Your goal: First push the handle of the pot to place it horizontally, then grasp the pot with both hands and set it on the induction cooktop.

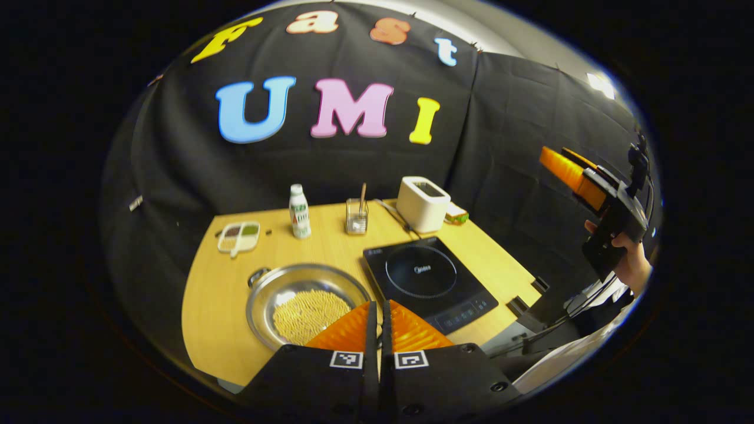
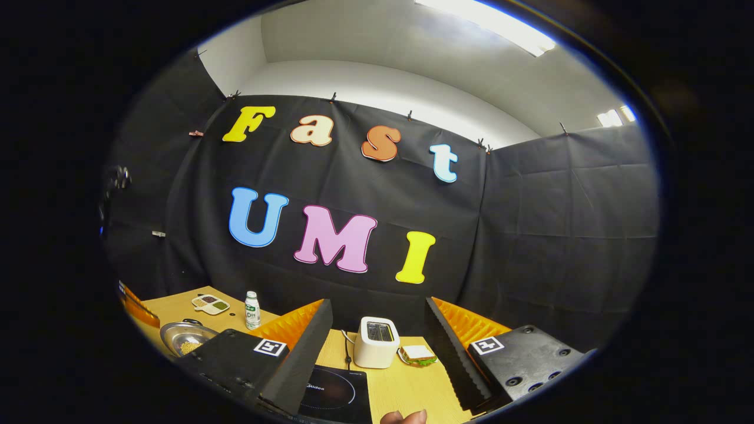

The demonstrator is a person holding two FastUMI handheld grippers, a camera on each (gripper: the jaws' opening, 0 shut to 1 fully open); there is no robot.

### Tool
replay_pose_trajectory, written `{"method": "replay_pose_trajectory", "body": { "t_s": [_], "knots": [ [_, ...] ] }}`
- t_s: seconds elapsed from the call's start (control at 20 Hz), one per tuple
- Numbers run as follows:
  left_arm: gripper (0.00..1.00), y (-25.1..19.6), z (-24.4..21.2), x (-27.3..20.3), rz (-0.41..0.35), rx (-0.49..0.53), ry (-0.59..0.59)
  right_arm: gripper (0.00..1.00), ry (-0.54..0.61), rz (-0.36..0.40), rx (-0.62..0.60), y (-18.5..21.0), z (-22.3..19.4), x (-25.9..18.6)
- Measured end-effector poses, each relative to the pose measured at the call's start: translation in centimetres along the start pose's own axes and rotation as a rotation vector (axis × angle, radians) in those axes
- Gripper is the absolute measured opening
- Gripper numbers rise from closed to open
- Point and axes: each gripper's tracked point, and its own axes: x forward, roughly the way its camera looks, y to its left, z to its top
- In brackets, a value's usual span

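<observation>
Pot sits on the desk just left of the cooktop, its handle at the far-left rim. Left gripper is nearest, hovering above the pot's near-right edge, fingers closed together, holding nothing. Right gripper is raised high and well off to the right, spread wide, empty. Handle push looks like the left's job, reaching across the pot.
</observation>
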Motion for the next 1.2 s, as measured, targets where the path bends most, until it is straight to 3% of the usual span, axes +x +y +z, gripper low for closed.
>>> {"method": "replay_pose_trajectory", "body": {
  "t_s": [0.1,0.35,0.6,1.0,1.2],
  "knots": [
    [0.05,1.0,-3.2,0.4,0.008,-0.06,0.107,0.98,0.002,-0.005,-0.003,-0.2,-0.1,-0.1],
    [0.05,3.0,-9.0,1.2,0.049,0.013,0.323,0.98,0.012,-0.005,-0.022,-0.5,-0.6,-0.3],
    [0.05,3.1,-13.7,2.8,0.036,-0.017,0.513,0.98,0.018,-0.005,-0.037,-0.7,-0.9,-0.5],
    [0.05,4.7,-16.1,6.3,0.081,0.018,0.635,0.98,0.038,-0.006,-0.054,-1.2,-1.8,-1.0],
    [0.05,4.6,-16.3,8.4,0.069,-0.035,0.657,0.98,0.044,-0.006,-0.057,-1.6,-2.1,-1.1]
  ]
}}
